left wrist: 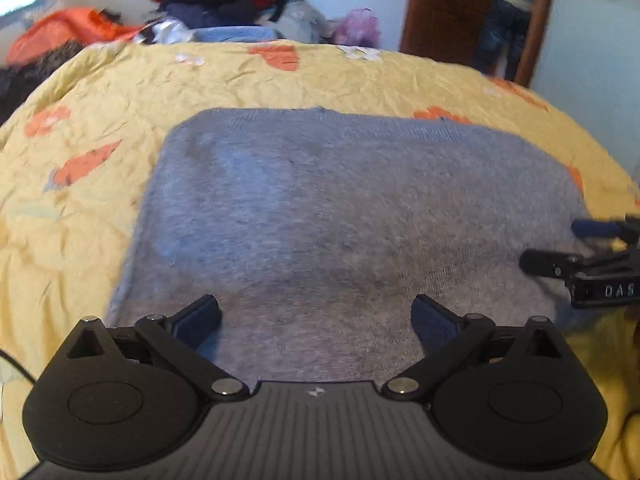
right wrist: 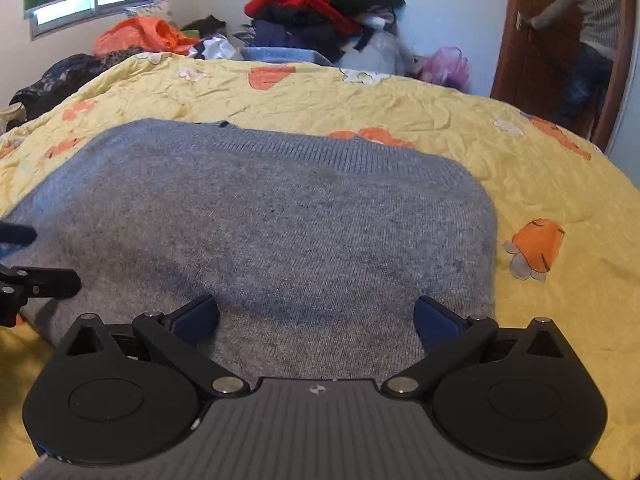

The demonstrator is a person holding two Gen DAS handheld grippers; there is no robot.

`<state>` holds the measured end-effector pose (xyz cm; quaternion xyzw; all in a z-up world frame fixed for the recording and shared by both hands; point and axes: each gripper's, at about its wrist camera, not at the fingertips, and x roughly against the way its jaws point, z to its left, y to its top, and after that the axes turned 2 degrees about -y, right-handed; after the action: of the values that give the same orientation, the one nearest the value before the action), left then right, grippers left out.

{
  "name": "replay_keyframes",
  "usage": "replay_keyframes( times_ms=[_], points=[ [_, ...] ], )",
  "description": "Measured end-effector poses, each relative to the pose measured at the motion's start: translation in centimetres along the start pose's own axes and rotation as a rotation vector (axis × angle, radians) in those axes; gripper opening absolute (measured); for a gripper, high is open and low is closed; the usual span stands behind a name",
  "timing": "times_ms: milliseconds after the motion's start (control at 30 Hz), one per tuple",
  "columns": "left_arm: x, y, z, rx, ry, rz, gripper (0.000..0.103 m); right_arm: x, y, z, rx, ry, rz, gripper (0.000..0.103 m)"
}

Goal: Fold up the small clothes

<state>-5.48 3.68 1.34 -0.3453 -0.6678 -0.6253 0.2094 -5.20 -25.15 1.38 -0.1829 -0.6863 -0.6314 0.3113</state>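
Grey knit sweater [left wrist: 344, 216] lay folded into a rough rectangle on the bed, on a yellow bedspread [left wrist: 100, 92] printed with orange flowers. It filled the centre of both wrist views, ribbed edge toward the top of frame.

Left gripper [left wrist: 316, 320] sat over the sweater's near edge at bottom centre of its view, fingers [left wrist: 198, 318] spread as wide as they go, nothing between them but cloth lying underneath. Pads not pressing on anything.

Right gripper [right wrist: 316, 320] same story: fingers [right wrist: 434, 322] wide apart above the near edge, holding nothing. It also showed at the right edge of the left view [left wrist: 580, 256], over the sweater's right side. Left one poked in at the left edge of the right view [right wrist: 36, 260].

Left view was motion-blurred.

Background: pile of clothes [right wrist: 320, 12] at top centre, orange bag [right wrist: 144, 36] upper left, window [right wrist: 92, 4] with a lotus picture, a person [right wrist: 588, 28] at a brown door [right wrist: 536, 40] upper right.
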Motion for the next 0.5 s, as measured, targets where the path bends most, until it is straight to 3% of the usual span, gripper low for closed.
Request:
replay_keyframes(
  times_ms=[233,367,500],
  points=[
    [3.8,-1.9,5.0,0.294,0.034,-0.027,0.103,0.9,1.1,1.8,-0.046,0.122,-0.060,0.103],
    [4.6,-2.5,5.6,0.336,0.073,-0.025,0.103,-0.9,1.7,4.3,-0.001,0.134,-0.053,0.103],
    [4.1,-2.5,5.9,0.347,0.106,0.024,0.103,-2.4,1.0,6.3,0.071,0.054,-0.057,0.103]
  ],
)
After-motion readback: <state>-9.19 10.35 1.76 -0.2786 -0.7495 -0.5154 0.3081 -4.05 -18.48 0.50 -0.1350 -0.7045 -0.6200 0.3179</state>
